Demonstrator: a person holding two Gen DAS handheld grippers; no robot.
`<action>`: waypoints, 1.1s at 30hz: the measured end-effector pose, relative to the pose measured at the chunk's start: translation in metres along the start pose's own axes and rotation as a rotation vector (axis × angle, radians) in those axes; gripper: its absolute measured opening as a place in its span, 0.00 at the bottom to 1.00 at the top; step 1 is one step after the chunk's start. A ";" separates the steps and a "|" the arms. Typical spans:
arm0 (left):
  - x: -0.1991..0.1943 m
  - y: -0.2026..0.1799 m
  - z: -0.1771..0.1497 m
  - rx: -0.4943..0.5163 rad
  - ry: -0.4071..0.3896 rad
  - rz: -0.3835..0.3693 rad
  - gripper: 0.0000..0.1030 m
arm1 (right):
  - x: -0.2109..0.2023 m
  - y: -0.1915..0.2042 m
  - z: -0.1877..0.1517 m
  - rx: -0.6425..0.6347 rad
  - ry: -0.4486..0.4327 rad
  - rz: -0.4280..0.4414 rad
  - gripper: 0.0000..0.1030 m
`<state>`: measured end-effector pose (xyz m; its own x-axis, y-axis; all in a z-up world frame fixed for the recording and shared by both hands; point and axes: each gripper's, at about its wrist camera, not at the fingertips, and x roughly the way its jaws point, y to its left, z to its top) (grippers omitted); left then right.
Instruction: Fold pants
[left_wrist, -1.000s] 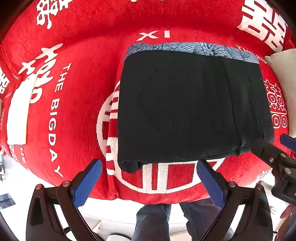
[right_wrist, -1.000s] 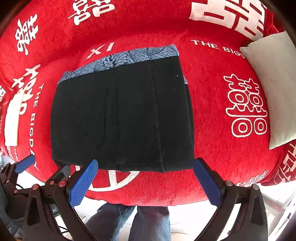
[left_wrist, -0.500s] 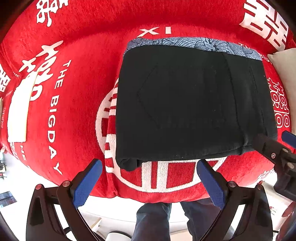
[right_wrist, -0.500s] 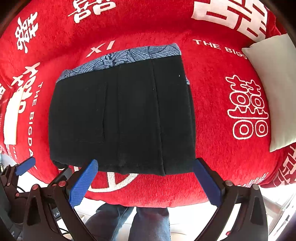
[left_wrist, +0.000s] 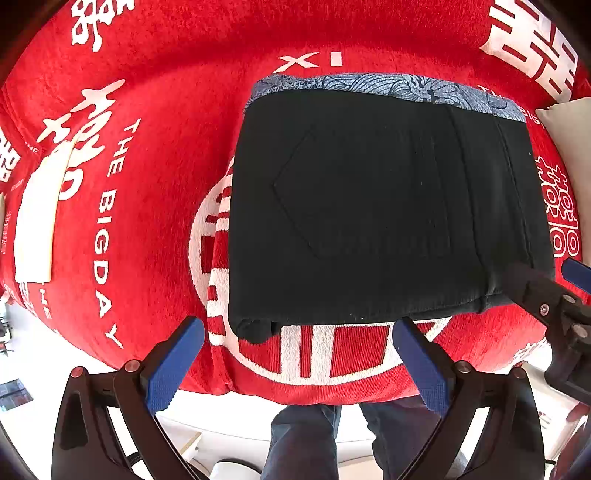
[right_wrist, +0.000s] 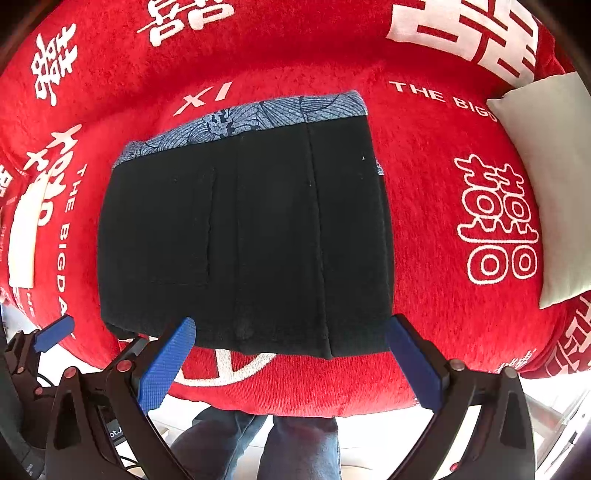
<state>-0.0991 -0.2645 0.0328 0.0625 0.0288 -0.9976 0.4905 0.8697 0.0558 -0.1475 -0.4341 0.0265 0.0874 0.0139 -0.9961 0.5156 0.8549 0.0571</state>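
With both hand-held grippers, left (left_wrist: 297, 363) and right (right_wrist: 291, 360), spread apart at the near edge of the folded pants (left_wrist: 376, 206), we should square that edge gently.

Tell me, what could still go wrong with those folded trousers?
The folded black pants lie near the front edge of the red cloth with white lettering, so a nudge might slide them off. The blue patterned fabric under them may drag along if they are moved. Both the left gripper and right gripper have open jaws close by and could snag the hem.
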 end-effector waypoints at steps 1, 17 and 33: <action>0.000 0.000 0.001 0.000 0.000 0.000 0.99 | 0.000 0.000 0.001 -0.001 0.000 -0.001 1.00; -0.001 -0.002 0.004 0.011 -0.007 0.001 0.99 | 0.001 0.001 0.003 -0.006 -0.003 -0.005 1.00; -0.001 -0.001 0.002 0.021 -0.014 0.000 0.99 | 0.000 0.002 0.004 -0.015 -0.006 -0.008 1.00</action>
<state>-0.0980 -0.2660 0.0336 0.0750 0.0219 -0.9969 0.5083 0.8593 0.0572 -0.1429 -0.4347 0.0272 0.0883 0.0036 -0.9961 0.5033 0.8628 0.0478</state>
